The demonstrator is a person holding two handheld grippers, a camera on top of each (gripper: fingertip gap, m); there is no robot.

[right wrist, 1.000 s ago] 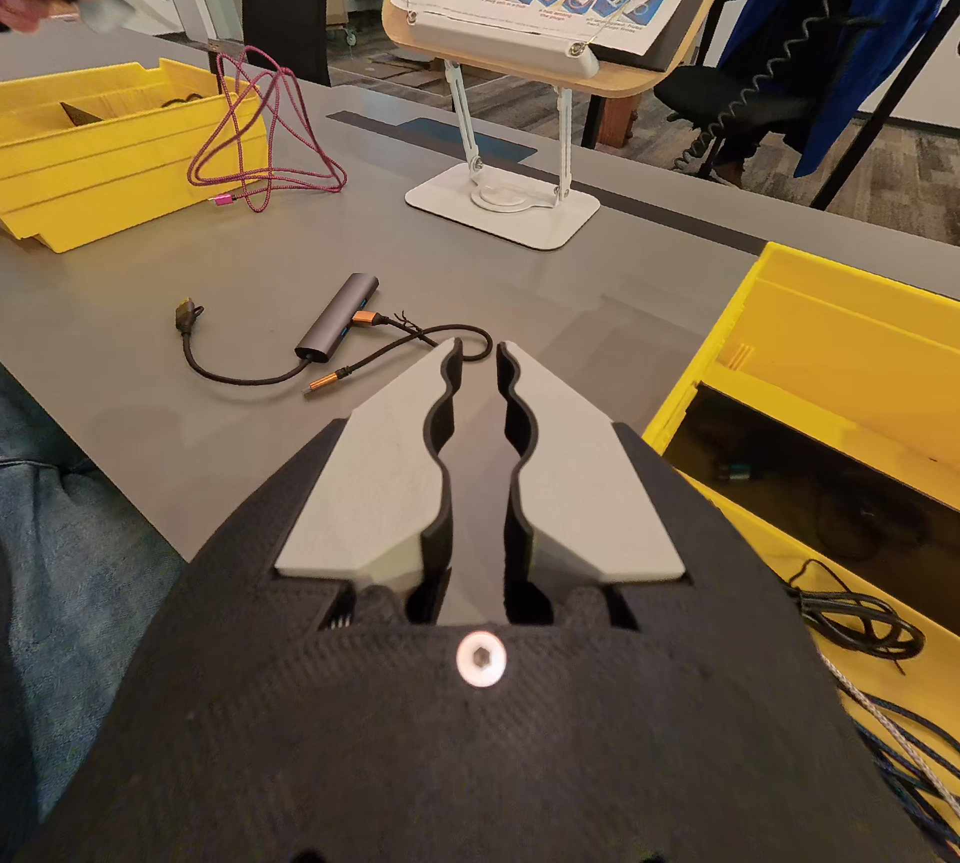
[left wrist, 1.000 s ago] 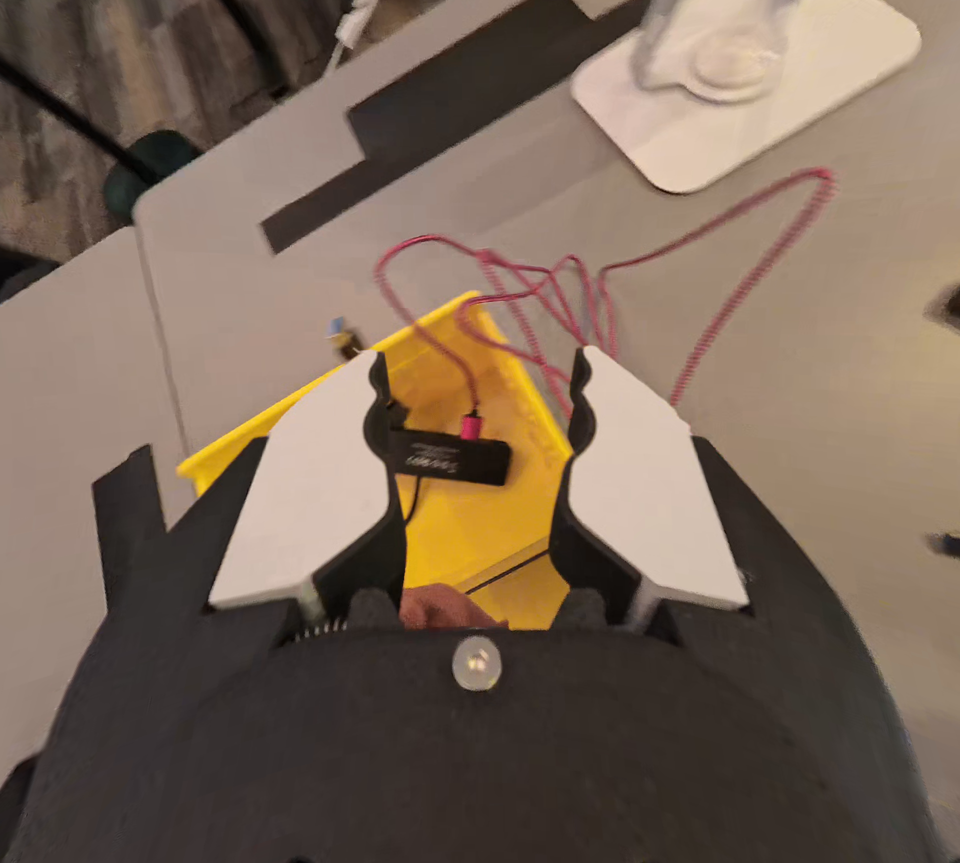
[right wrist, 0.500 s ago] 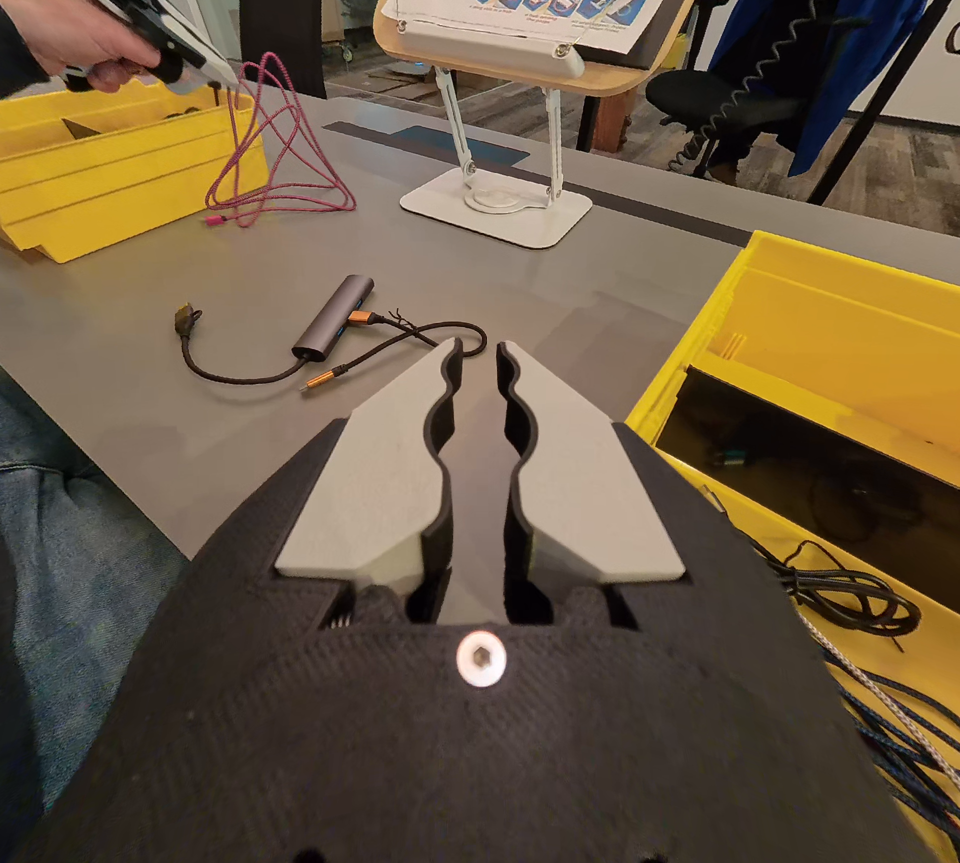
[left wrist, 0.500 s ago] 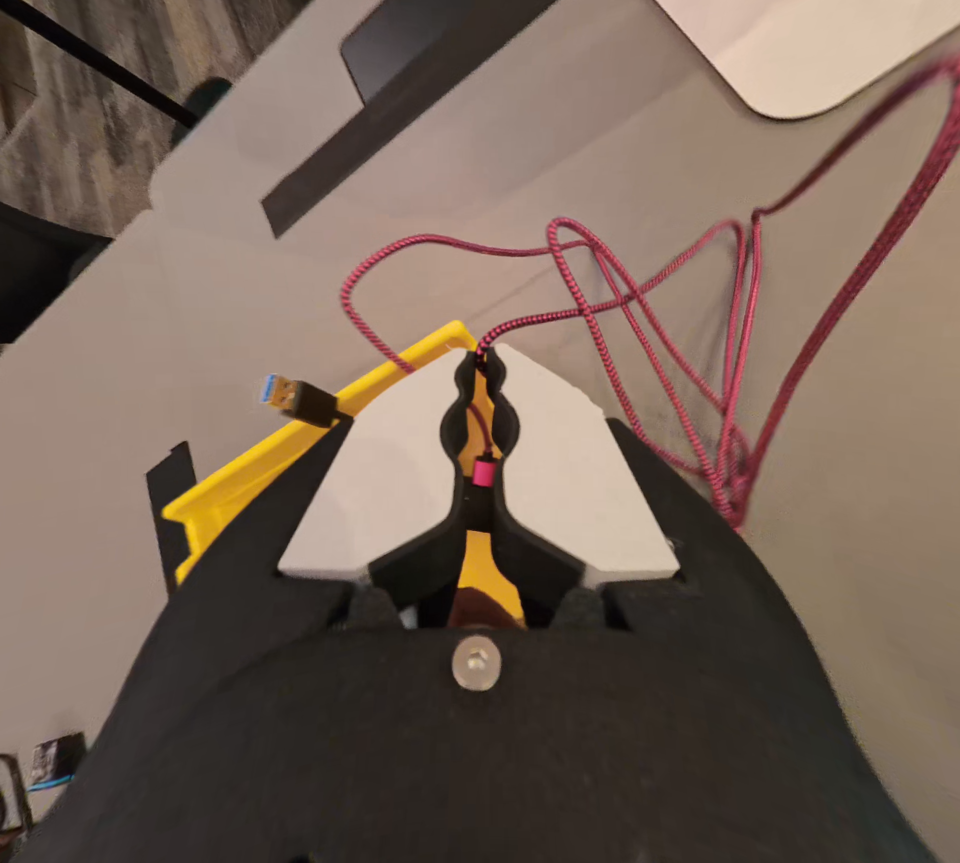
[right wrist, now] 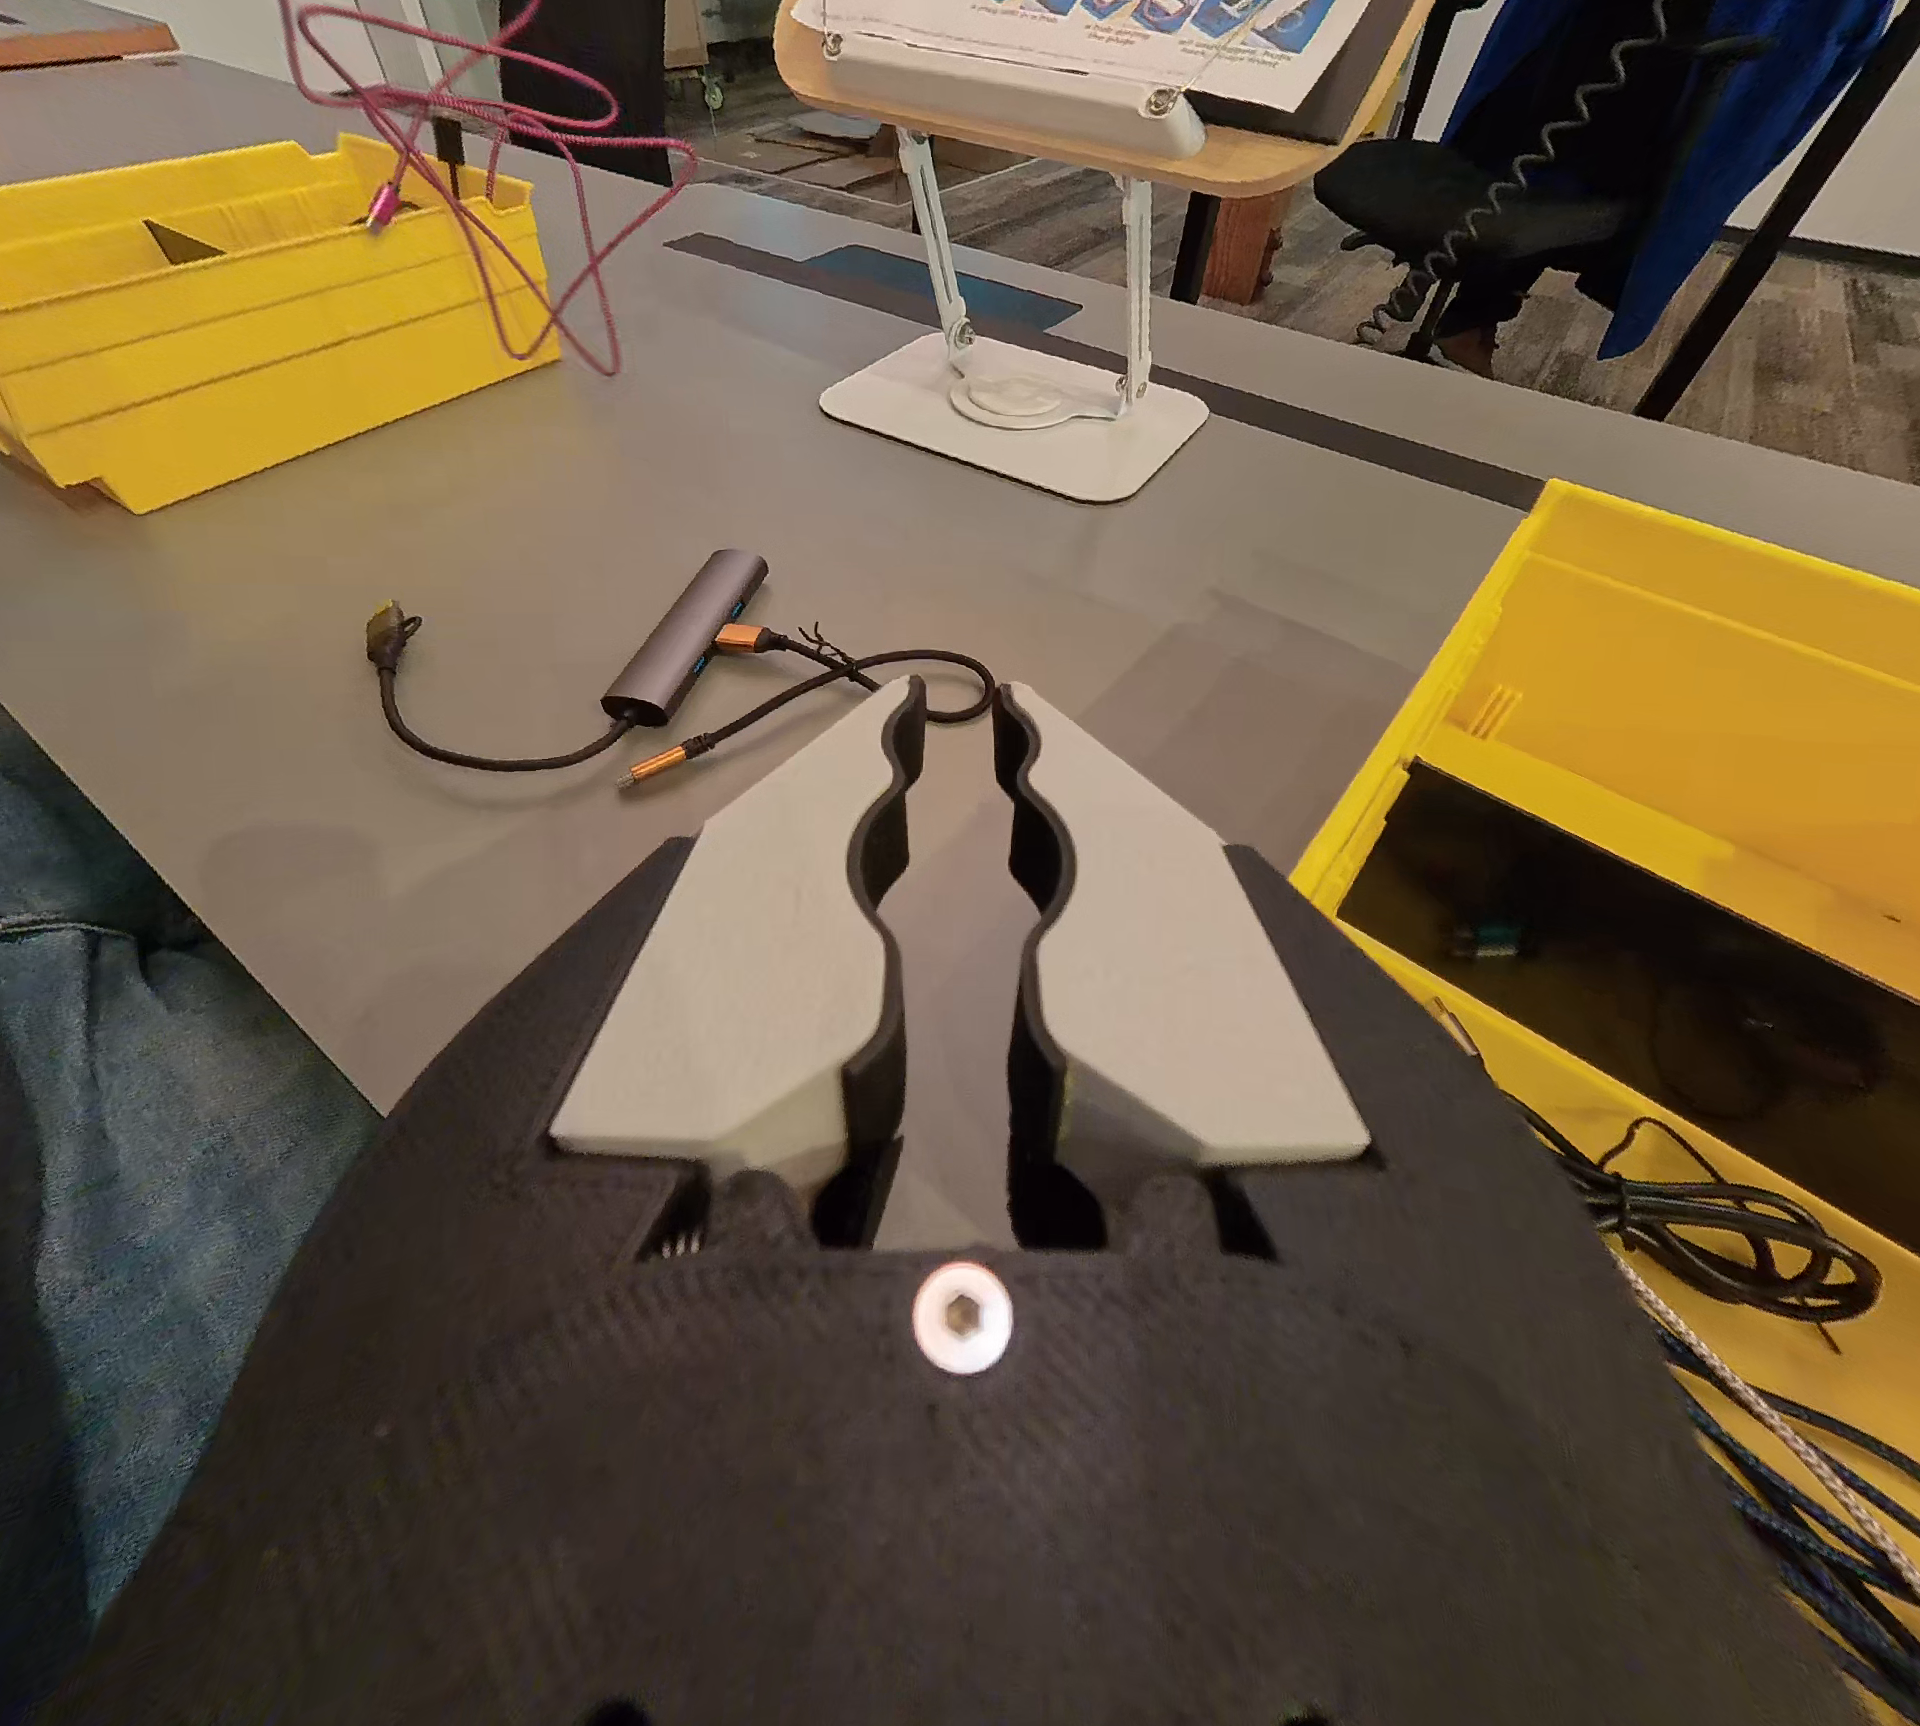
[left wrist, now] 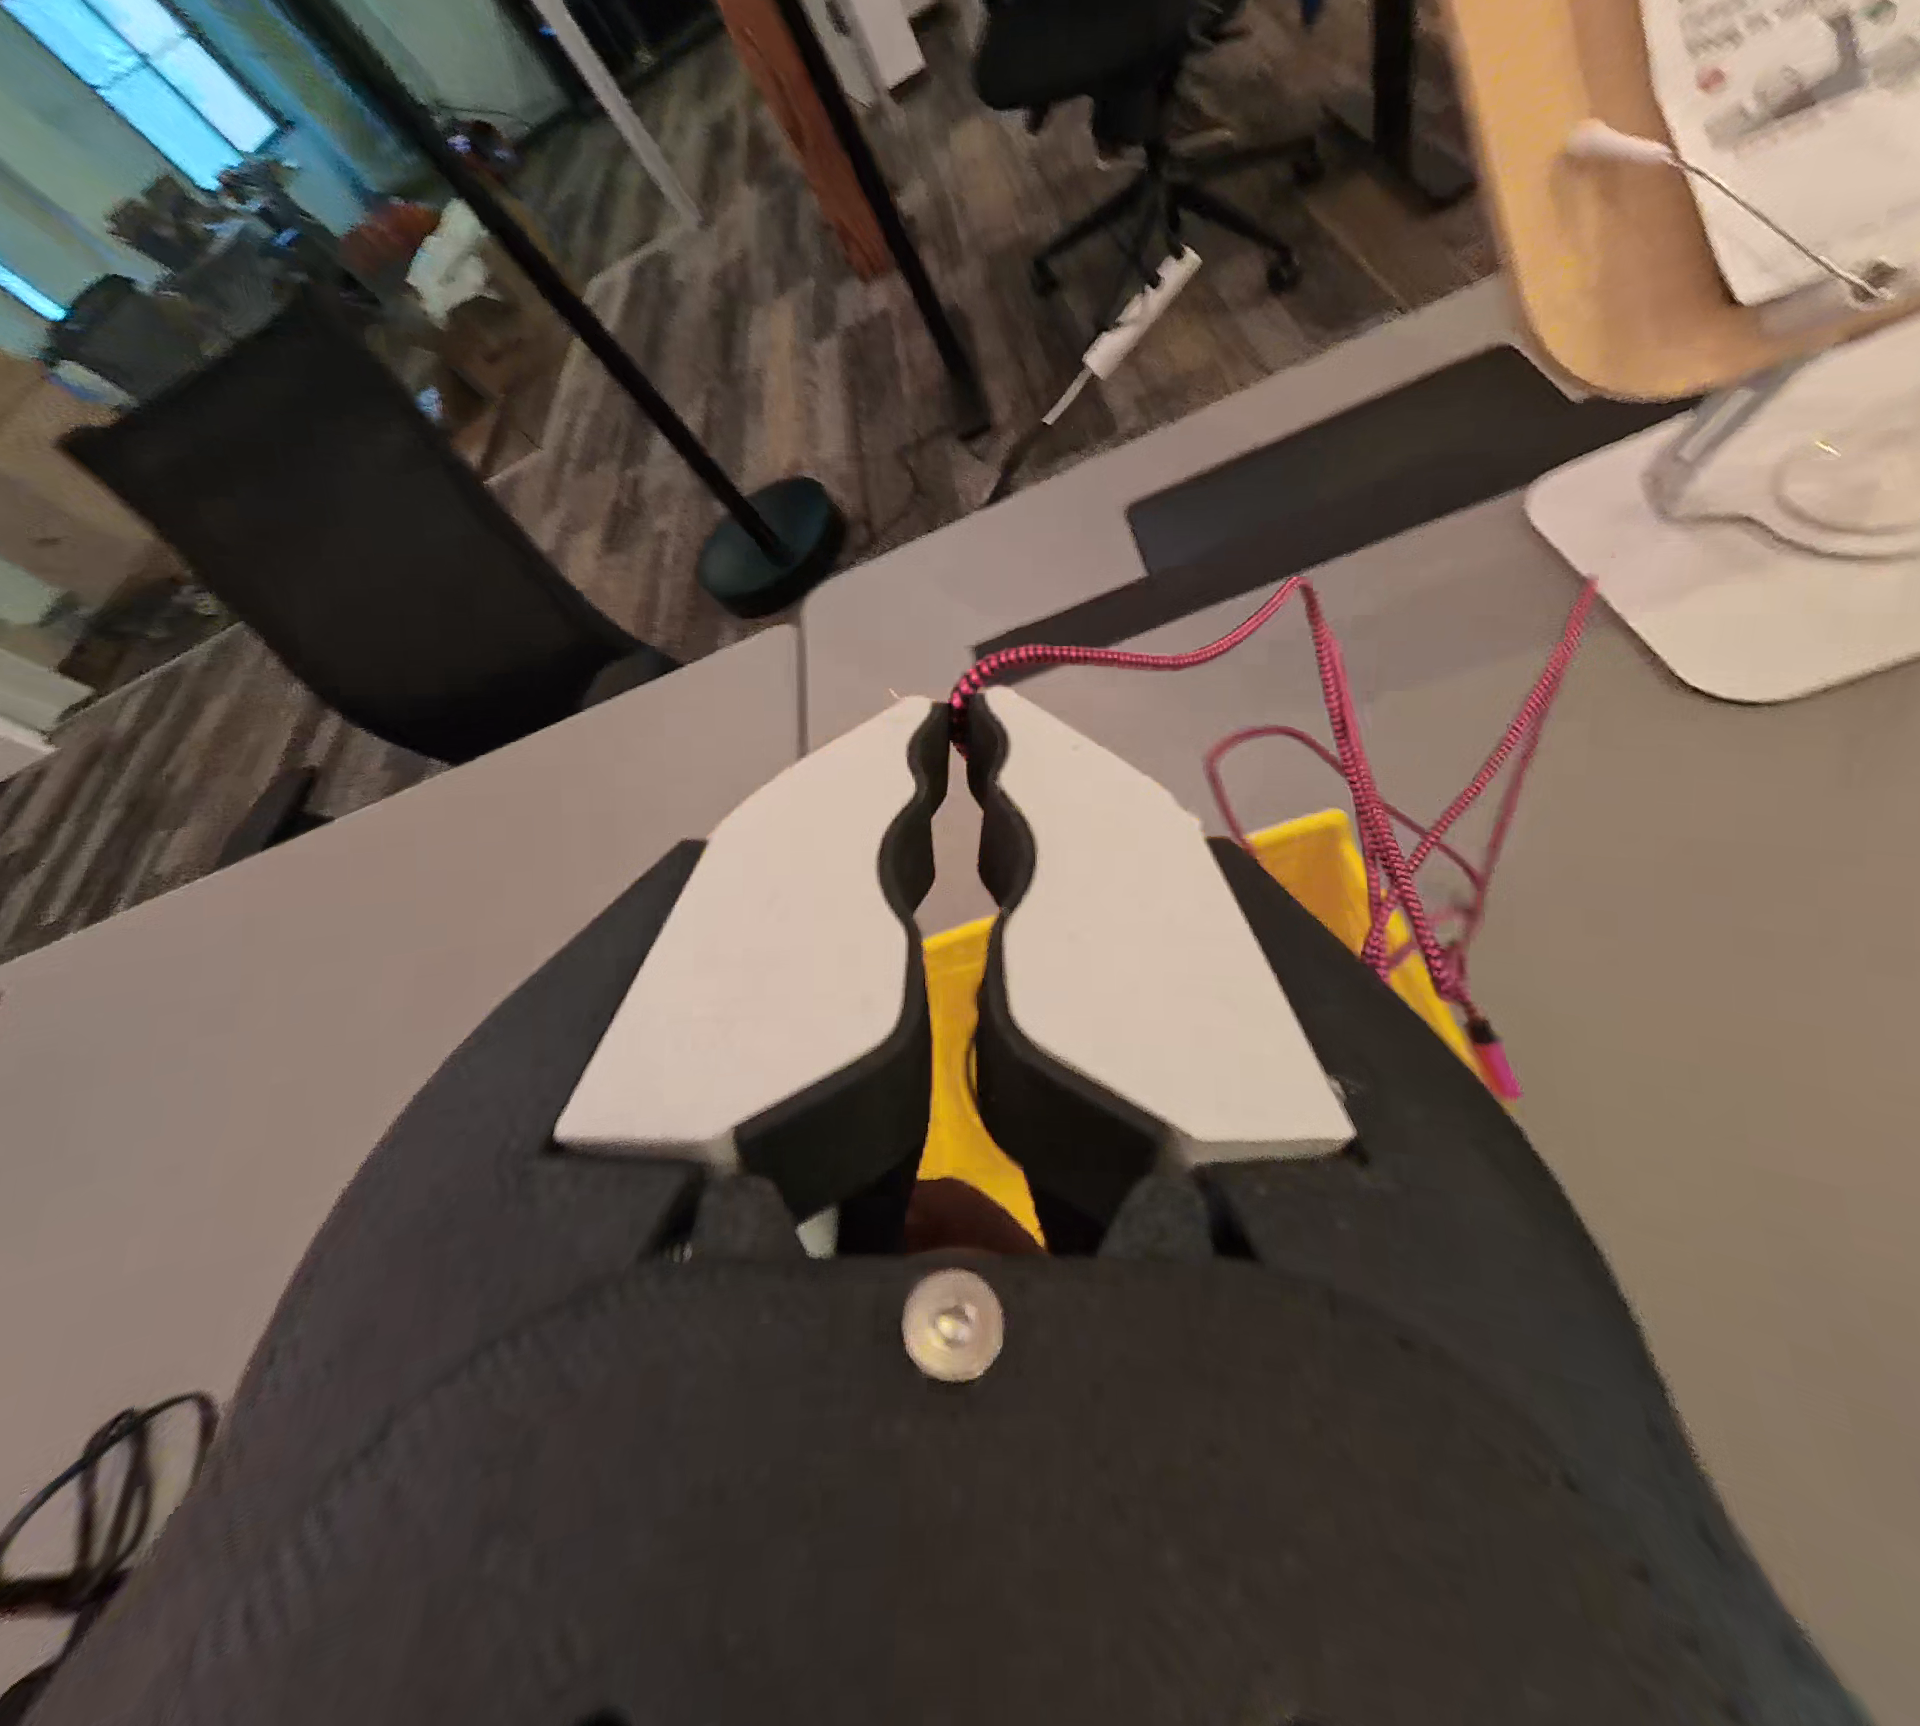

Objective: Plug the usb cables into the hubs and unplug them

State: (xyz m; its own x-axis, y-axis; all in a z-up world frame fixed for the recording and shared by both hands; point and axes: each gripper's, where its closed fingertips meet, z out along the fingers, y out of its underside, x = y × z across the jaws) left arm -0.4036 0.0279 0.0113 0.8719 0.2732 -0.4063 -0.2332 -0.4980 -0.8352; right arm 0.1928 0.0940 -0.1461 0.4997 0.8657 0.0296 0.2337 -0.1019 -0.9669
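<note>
The grey worktop (right wrist: pixel 582 533) fills the middle of my right view, with two yellow bins on it: one bin (right wrist: pixel 260 346) at the left edge of the frame and a second bin (right wrist: pixel 1683 741) at the right edge. Between them, in the upper middle, one white document stand (right wrist: pixel 1018 419) carries a printed sheet.

My right hand-held gripper (right wrist: pixel 956 700) sits at lower centre with its fingers parted by a narrow gap and nothing between them. My left hand-held gripper (left wrist: pixel 964 720) is pinched tight at the tips on one pink braided cable (left wrist: pixel 1351 741). That cable runs off to the right of the frame and hangs in loops over the rim of the left bin, with its pink plug (left wrist: pixel 1493 1058) dangling at the right of the frame beside my gripper body.

In the right view, one grey hub (right wrist: pixel 686 637) lies on the worktop left of centre, with one orange plug (right wrist: pixel 743 637) pushed into its side. A second orange plug (right wrist: pixel 665 762) lies loose just below the hub. Black cables (right wrist: pixel 1725 1250) lie coiled in the right bin; I cannot count them.
</note>
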